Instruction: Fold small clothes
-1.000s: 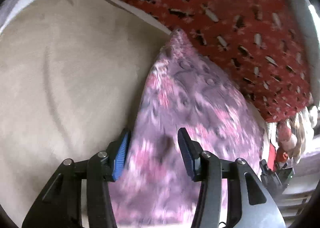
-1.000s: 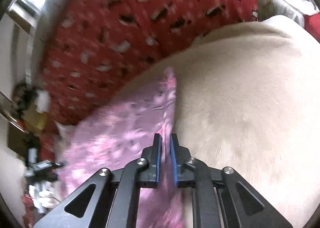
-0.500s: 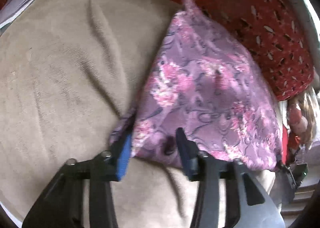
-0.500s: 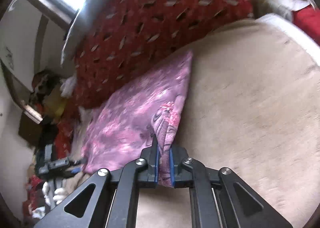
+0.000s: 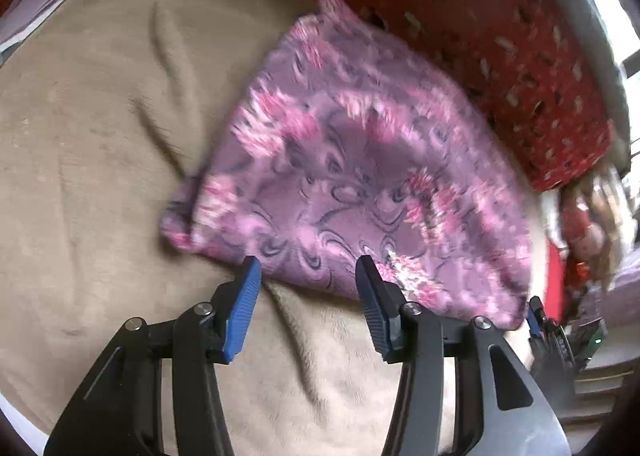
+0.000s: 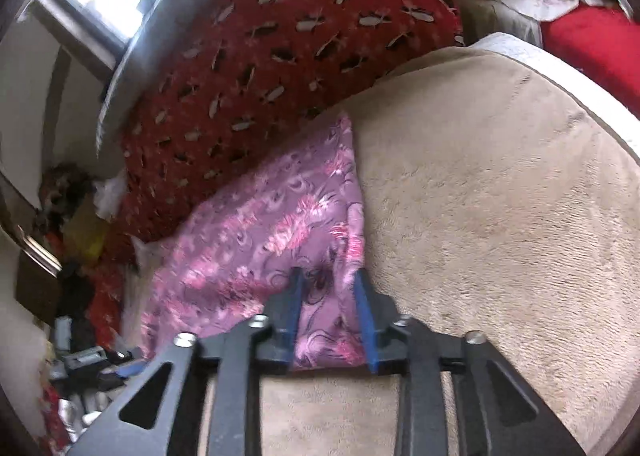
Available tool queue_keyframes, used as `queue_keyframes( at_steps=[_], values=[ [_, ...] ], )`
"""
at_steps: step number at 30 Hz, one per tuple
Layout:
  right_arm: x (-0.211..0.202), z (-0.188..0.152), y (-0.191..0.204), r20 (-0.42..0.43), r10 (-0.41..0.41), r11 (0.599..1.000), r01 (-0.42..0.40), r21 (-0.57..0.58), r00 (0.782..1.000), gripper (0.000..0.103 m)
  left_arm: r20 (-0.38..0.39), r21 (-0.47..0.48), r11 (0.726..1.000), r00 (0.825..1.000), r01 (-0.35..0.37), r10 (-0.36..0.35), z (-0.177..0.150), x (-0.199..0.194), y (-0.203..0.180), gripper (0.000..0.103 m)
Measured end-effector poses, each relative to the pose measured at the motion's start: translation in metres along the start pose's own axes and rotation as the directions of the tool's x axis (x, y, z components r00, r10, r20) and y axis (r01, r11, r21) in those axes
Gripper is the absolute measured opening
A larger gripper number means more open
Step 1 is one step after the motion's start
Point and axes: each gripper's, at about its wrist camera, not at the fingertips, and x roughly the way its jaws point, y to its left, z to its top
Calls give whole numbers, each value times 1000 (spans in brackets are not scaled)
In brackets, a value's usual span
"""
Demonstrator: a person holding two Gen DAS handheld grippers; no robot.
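A purple cloth with pink flowers (image 5: pixel 360 160) lies folded on a beige plush blanket (image 5: pixel 100 136), its far corner against a red patterned cushion (image 5: pixel 500 16). My left gripper (image 5: pixel 307 268) hovers at the cloth's near edge. Its jaws are opening, and the blue pads stand apart on either side of the hem without pressing it. In the right wrist view the same cloth (image 6: pixel 256 248) spreads left of the blanket (image 6: pixel 500 196). My right gripper (image 6: pixel 328 276) is opening too; the cloth's near corner lies loose between its parted pads.
The red cushion (image 6: pixel 280 36) lines the far side of the blanket. Past the cloth's end is a clutter of toys and small objects (image 5: pixel 580 224). A white edge (image 6: pixel 560 72) borders the blanket at the right, with red fabric (image 6: pixel 592 44) beyond.
The cloth came down from being held up and now lies flat on the blanket. The right gripper's jaws, shut on its corner before, have parted. The left jaws have widened and drawn back to the hem.
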Motion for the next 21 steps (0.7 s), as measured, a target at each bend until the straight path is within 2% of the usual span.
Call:
queue_keyframes(
  at_steps=[2, 3, 4, 5, 8, 10, 12, 13, 15, 18, 19, 20, 21],
  values=[
    [23, -11, -2, -90, -82, 996, 78, -46, 993, 39, -38, -12, 999, 998, -48, 48, -2, 21, -4, 59],
    [26, -17, -3, -65, -90, 994, 86, -64, 994, 40, -32, -22, 998, 998, -56, 55, -3, 25, -5, 62],
    [23, -20, -1, -31, -82, 994, 79, -76, 996, 41, -15, -23, 998, 999, -51, 51, -4, 24, -6, 65],
    [22, -20, -3, -35, -67, 996, 65, -65, 997, 48, -10, -21, 999, 999, -44, 44, -4, 23, -8, 71],
    [25, -15, -5, -47, -4, 1000, 3, -14, 999, 66, -21, -15, 999, 999, -48, 48, -3, 21, -11, 71],
    [28, -6, -5, -91, 4, 1000, -3, 6, 996, 68, -26, -27, 1000, 1000, -14, 13, 0, 16, -12, 71],
    [28, 5, -5, -138, 4, 1000, -3, 10, 990, 68, -16, -49, 998, 999, 46, -46, 7, 8, -10, 71],
    [23, 11, -7, -127, -2, 1000, 3, 14, 992, 67, -10, -52, 997, 998, 62, -62, 11, 5, -10, 71],
    [11, 32, -7, -26, -28, 999, 29, 30, 999, 68, 5, -49, 995, 996, 88, -88, 27, 3, -14, 71],
    [20, 53, -3, -5, -64, 998, 64, 24, 998, 68, 58, -26, 995, 993, 101, -100, 53, 3, -37, 71],
    [30, 60, 0, -8, -78, 997, 78, 15, 997, 65, 73, -19, 994, 992, 104, -102, 58, 4, -43, 71],
    [36, 65, 2, -2, -94, 996, 94, 8, 996, 54, 91, -10, 996, 992, 94, -93, 58, 5, -48, 71],
    [46, 69, 5, 8, -97, 995, 97, 1, 995, 50, 121, 3, 998, 991, 58, -58, 61, 11, -56, 71]
  ],
)
